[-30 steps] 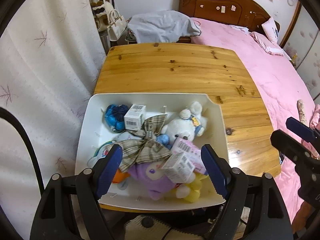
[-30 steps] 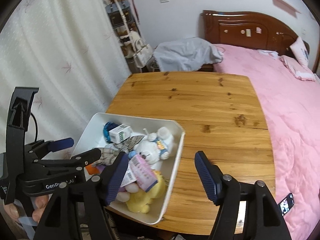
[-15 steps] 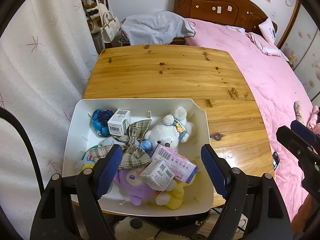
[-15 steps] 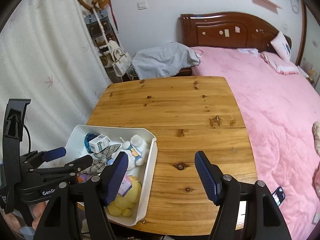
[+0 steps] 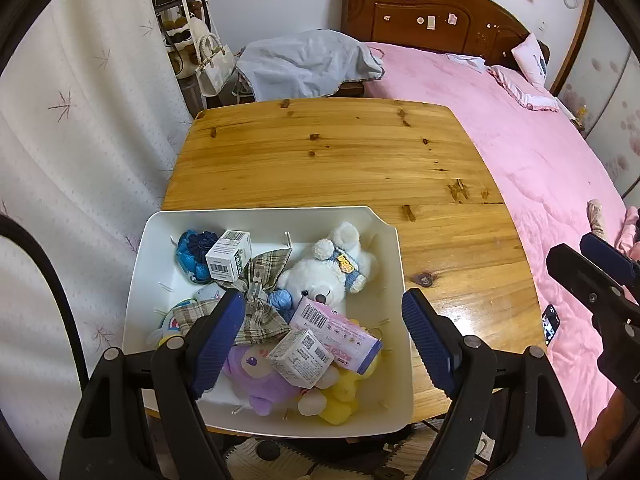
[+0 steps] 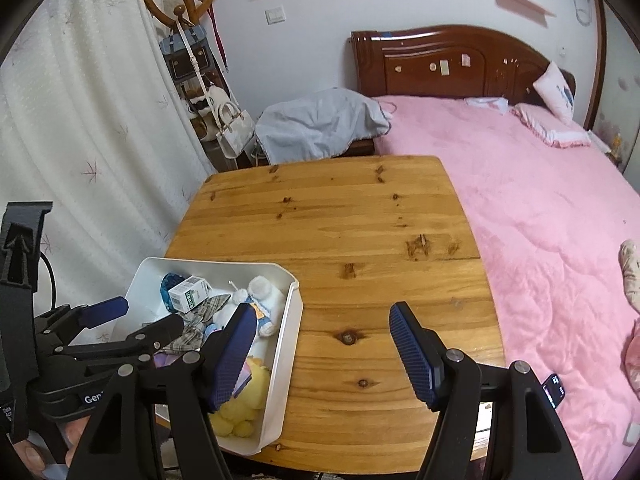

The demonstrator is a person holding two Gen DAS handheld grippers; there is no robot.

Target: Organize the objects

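A white bin [image 5: 394, 264] [image 6: 294, 312] sits at the near left corner of the wooden table [image 5: 328, 152] [image 6: 328, 216]. It holds a white teddy bear [image 5: 320, 276], a plaid bow [image 5: 256, 300], small white boxes [image 5: 228, 254], a pink box [image 5: 336, 328], and purple [image 5: 260, 380] and yellow [image 5: 340, 396] plush toys. My left gripper [image 5: 322, 340] hangs open above the bin's near half, holding nothing. My right gripper [image 6: 322, 352] is open over the table's near edge, beside the bin's right wall, with nothing between its fingers.
A pink bed [image 6: 540, 208] with a dark wooden headboard [image 6: 448, 64] runs along the table's right side. A phone [image 6: 554, 388] lies on the bed near the table corner. White curtains [image 5: 80, 140] hang on the left. A grey cloth [image 5: 308, 60] and bags [image 6: 232, 128] stand behind the table.
Both grippers have pulled back and risen a little, so the bin and table look smaller and farther away. Both jaws keep the same width. Nothing in the bin has moved.
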